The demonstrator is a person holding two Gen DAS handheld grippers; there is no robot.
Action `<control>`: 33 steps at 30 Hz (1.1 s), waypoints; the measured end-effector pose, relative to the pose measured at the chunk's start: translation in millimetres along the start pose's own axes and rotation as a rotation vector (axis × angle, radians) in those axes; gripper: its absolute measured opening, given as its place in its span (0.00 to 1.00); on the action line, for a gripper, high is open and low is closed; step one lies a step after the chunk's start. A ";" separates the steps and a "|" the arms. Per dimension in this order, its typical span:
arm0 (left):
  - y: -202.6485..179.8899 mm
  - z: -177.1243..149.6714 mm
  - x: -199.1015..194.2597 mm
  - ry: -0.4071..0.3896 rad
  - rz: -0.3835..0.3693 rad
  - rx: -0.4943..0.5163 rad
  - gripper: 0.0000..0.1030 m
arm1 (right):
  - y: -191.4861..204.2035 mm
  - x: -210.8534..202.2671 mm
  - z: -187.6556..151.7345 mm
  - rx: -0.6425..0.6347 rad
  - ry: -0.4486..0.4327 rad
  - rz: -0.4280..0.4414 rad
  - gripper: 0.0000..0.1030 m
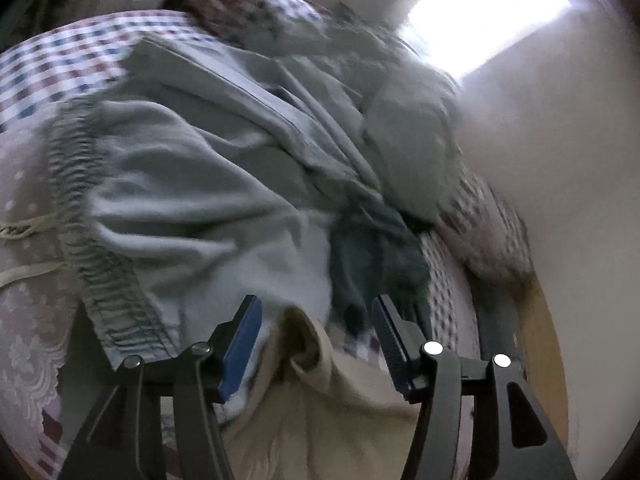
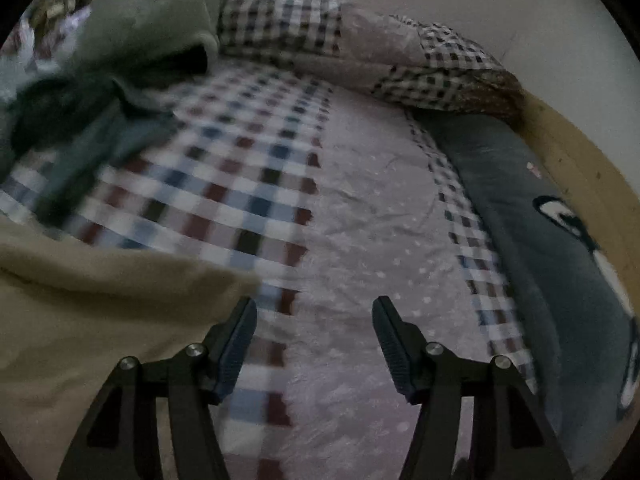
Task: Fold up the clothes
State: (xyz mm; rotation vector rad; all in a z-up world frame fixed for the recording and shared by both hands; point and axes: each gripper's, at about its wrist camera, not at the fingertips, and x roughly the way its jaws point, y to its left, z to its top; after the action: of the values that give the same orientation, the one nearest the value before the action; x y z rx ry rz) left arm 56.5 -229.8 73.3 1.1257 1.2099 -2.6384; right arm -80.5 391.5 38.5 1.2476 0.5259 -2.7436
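Both grippers, left gripper (image 1: 316, 320) & right gripper (image 2: 314, 320), are standing wide, holding nothing. The soft beige cloth garment (image 1: 320, 412) is lying on the checked bed cover (image 2: 224, 184) under them. Advice: flatten it before re-gripping the corners.

The left gripper (image 1: 316, 320) points forward and down. Its two black fingers stand wide apart, and the pads press on nothing. One pad (image 1: 240, 346) is blue on its inner side, and the other is dark with ridges. The right gripper (image 2: 314, 320) also points forward and down. Its two black fingers stand wide apart as well. Both of its pads (image 2: 390, 344) are dark with ridges, and the gap between them is empty. No hand or sleeve shows in either view.
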 end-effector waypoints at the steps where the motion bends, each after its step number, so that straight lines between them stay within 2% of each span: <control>1: -3.2 -3.6 3.2 0.022 0.003 0.028 0.60 | 8.0 -6.3 -0.4 -0.003 -0.006 0.054 0.62; 3: -8.9 -12.5 8.4 0.062 0.014 0.090 0.60 | 26.3 -18.9 -0.9 -0.014 -0.016 0.166 0.62; 7: -24.1 -26.3 19.5 0.100 -0.003 0.177 0.59 | 73.0 -32.1 2.8 -0.014 0.040 0.425 0.61; 11: -33.3 -31.5 24.3 0.086 0.017 0.260 0.59 | 130.4 -33.7 7.5 -0.065 0.061 0.547 0.48; 13: -35.0 -30.6 23.8 0.069 0.029 0.286 0.59 | 156.9 -26.5 10.8 -0.089 0.078 0.557 0.37; 14: -34.9 -29.3 23.4 0.062 0.032 0.294 0.59 | 169.3 -20.2 12.3 -0.099 0.095 0.547 0.28; 15: -34.1 -27.3 23.5 0.056 0.037 0.303 0.59 | 181.0 -13.2 14.2 -0.110 0.110 0.529 0.27; 19: -26.2 -20.7 18.4 0.014 0.070 0.318 0.59 | 197.7 0.4 31.6 -0.119 0.118 0.507 0.25; 23: -9.9 -14.7 10.6 -0.028 0.061 0.273 0.59 | 198.5 13.1 66.3 -0.071 0.106 0.477 0.24; 28: 10.7 -17.6 -5.8 -0.050 0.048 0.245 0.59 | 197.4 15.5 102.4 0.010 0.048 0.387 0.26; 33: 33.9 -33.0 -25.1 -0.054 0.067 0.236 0.59 | 229.6 -18.0 104.6 -0.053 -0.023 0.446 0.26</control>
State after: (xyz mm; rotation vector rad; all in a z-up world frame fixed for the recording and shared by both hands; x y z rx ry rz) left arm 105.2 -237.9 52.7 1.0940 0.8530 -2.7962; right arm -94.4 139.4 52.6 1.1536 0.2728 -2.3528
